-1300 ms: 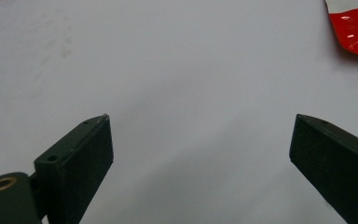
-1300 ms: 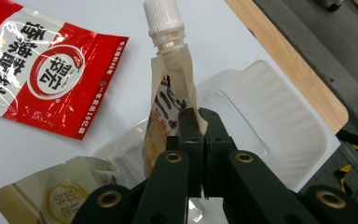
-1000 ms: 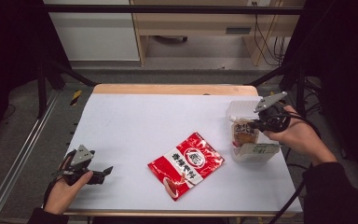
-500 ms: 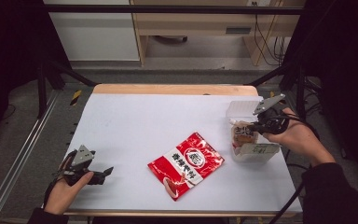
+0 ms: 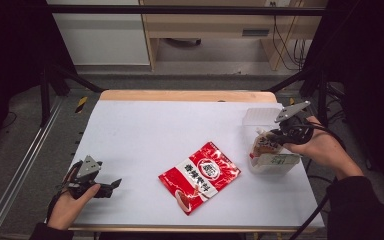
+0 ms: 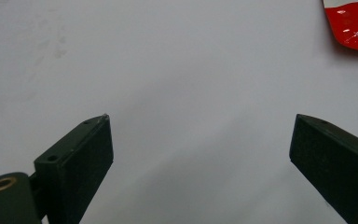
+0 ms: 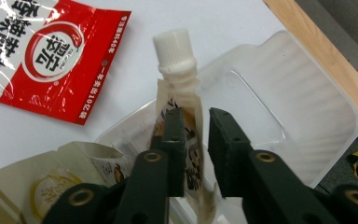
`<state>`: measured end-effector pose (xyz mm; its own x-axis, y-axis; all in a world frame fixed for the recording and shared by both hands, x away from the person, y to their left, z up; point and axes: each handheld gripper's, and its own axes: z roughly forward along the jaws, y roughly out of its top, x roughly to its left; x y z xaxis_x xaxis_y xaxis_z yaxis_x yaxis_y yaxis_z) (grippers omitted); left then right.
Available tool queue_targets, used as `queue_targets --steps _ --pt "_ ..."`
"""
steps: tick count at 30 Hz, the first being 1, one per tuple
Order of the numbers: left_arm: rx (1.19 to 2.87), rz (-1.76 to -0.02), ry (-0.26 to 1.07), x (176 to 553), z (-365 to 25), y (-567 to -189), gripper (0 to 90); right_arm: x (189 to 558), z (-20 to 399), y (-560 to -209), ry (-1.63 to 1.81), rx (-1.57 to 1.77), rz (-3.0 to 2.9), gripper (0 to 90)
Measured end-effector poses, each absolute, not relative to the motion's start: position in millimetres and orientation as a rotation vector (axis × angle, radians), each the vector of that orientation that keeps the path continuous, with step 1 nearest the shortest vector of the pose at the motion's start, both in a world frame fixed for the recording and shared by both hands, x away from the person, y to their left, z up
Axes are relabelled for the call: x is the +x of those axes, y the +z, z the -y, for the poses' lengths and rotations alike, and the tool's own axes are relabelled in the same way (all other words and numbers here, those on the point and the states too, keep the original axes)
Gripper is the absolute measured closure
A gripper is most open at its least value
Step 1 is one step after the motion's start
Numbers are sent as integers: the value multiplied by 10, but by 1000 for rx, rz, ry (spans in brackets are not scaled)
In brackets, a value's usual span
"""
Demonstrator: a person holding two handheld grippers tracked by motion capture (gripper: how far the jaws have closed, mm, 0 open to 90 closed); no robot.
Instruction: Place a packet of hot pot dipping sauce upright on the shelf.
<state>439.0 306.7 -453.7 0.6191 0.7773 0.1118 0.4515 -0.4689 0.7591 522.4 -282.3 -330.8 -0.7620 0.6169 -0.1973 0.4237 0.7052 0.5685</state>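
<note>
I hold a two-jaw gripper in each hand over a white tabletop (image 5: 170, 130).

My right gripper (image 7: 195, 122), at the right edge of the high view, is clamped on a spouted pouch (image 7: 182, 112). In the right gripper view its black jaws pinch the pouch body from both sides, and the white screw cap (image 7: 174, 45) points toward the top of the frame. The pouch stands upright above a clear plastic container (image 7: 279, 102), whose open lid spreads to the right of the frame. A small carton (image 7: 42, 182) with a torn top sits at lower left in that view, just beside the pouch.

A red snack packet (image 5: 200, 176) with white lettering lies flat at the lower centre of the high view, apart from the container.

My left gripper (image 5: 111, 186) rests at the lower left of the high view, held in my left hand (image 5: 70, 200). In the left gripper view its jaws stand wide apart over bare tabletop with nothing between them, and a corner of the red packet shows at the upper right.
</note>
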Motion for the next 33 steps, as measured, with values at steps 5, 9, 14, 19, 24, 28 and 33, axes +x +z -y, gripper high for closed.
queue_targets --steps 5,9,14,19,24,28,33 --pt "2135 -955 591 4389 -3063 -4536 61 5152 2788 -3249 749 807 -2491 503" --pt "2133 -954 590 4389 -3063 -4536 61 5072 2723 -3170 772 793 -2463 405" --pt "2137 -953 593 4386 -3059 -4535 61 4934 2575 -3040 803 777 -2401 289" --pt "2140 -951 594 4385 -3053 -4537 61 4732 2371 -2916 799 751 -2362 211" --pt "2142 -947 594 4385 -3049 -4538 61 4496 2141 -2856 814 733 -2325 148" --pt "2146 -945 594 4380 -3045 -4537 61 4322 1942 -2909 858 712 -2322 148" --pt "2148 -943 591 4377 -3040 -4539 61 4149 1703 -3105 845 668 -2346 184"
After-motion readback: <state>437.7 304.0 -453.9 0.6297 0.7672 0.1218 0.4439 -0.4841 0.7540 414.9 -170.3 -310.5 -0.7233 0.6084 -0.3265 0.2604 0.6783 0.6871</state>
